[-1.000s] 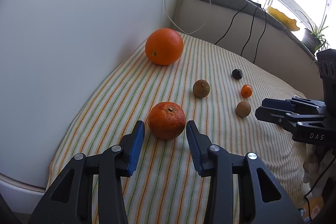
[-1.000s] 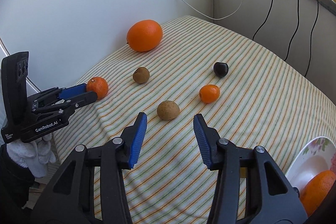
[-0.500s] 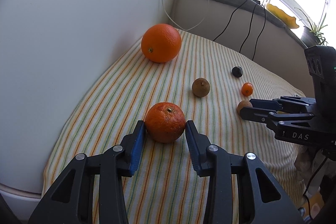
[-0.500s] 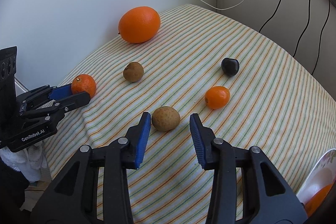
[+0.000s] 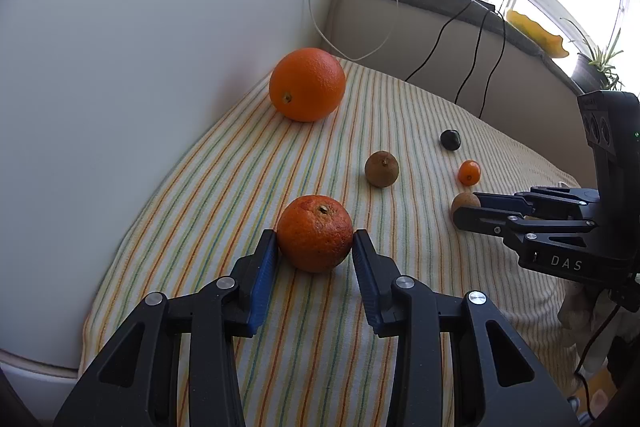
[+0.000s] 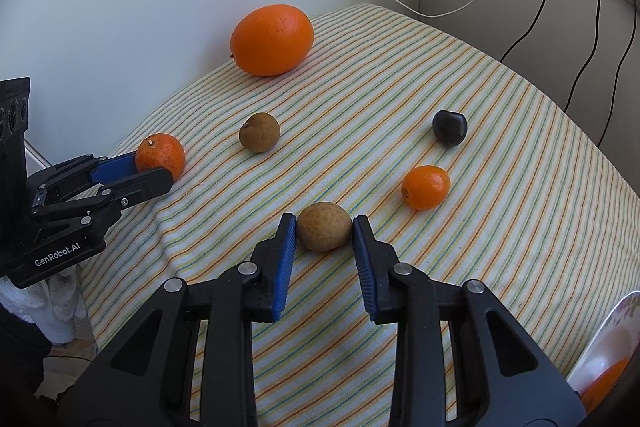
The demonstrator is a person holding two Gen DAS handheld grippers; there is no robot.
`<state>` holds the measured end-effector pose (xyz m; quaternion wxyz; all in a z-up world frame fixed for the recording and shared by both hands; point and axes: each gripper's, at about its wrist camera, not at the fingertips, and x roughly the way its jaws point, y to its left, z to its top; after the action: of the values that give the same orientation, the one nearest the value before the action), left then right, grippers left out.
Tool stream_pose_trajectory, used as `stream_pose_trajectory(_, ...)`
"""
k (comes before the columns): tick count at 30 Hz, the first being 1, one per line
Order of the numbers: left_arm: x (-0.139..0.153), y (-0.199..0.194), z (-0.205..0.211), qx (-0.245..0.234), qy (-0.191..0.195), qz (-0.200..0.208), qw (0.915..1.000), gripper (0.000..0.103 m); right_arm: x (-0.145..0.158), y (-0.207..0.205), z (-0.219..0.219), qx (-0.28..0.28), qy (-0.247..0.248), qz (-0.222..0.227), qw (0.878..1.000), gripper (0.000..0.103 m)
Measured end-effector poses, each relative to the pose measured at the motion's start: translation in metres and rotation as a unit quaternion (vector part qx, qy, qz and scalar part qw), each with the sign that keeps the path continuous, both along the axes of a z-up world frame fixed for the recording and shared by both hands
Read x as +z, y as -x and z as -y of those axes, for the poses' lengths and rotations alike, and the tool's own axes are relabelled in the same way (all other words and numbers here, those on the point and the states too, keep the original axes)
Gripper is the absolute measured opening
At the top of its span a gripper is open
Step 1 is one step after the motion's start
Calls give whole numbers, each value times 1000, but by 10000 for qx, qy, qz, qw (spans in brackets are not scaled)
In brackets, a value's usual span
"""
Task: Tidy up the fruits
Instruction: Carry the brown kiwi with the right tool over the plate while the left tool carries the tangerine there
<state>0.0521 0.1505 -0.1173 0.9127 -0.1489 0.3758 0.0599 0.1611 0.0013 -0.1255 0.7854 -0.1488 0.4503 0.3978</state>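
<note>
Left wrist, mandarin (image 5: pixel 315 233) between tongs (image 5: pixel 315 250) (pads touching)

Six fruits (image 6: pixel 272 41) on tablecloth (image 6: pixel 500 187) (bowl (image 6: pixel 608 343) right)

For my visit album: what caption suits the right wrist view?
Right gripper closing around a small brown fruit on the striped cloth.

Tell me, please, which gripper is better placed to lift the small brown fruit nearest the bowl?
The right gripper: its blue pads already flank that brown fruit. The left gripper brackets the reddish orange.
</note>
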Motion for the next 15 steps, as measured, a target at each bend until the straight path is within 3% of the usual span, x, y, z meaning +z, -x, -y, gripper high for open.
stream_pose_trajectory(15, 14, 2, 16, -181, 35, 144, 9997, 36, 27, 13, 28, -95, -256, 207, 9994, 30)
